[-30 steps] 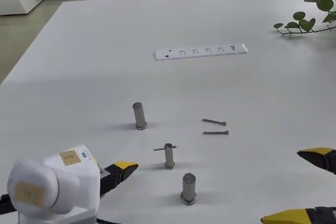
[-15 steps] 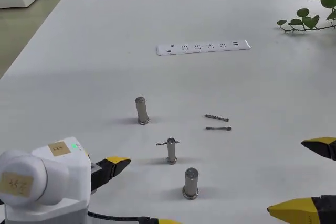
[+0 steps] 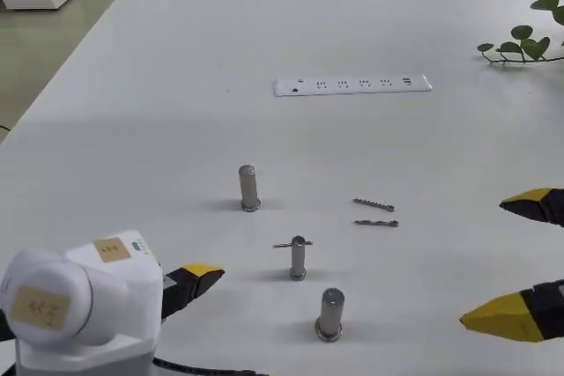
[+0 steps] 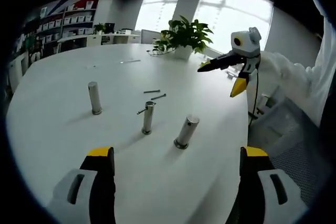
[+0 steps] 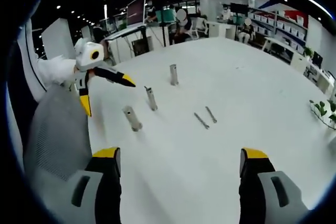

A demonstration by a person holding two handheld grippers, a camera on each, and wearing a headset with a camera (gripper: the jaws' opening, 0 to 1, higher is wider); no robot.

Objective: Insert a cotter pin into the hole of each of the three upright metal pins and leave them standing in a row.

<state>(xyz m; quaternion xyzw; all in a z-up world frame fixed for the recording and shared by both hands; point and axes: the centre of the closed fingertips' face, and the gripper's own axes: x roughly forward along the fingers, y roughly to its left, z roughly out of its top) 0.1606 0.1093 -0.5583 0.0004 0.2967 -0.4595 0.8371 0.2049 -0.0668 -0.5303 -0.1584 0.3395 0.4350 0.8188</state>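
1. Work surface: the white desk (image 3: 176, 85) carries three metal pins, upright, in a diagonal row that runs from far left to near right in the head view.
 - The far grey cylindrical metal pin (image 3: 249, 188) stands well apart from the other two.
 - The middle grey cylindrical metal pin (image 3: 299, 258) has an inserted thin metal cotter pin (image 3: 289, 245) lying crosswise through its top.
 - The near grey cylindrical metal pin (image 3: 330, 314) stands just beside the middle one.
2. Loose parts: two loose thin metal cotter pins (image 3: 374, 205) (image 3: 376, 224) lie flat on the desk to the right of the row, side by side and not touching.
3. The left hand-held gripper (image 4: 176, 156) hovers at the near left of the row, with its yellow-tipped jaws spread wide and holding nothing.
4. The right hand-held gripper (image 5: 179, 153) hovers at the right, well apart from the pins, jaws likewise wide and empty.
5. Background: a white power strip (image 3: 352, 85) lies further back; a green trailing plant (image 3: 524, 41) sits at the far right.
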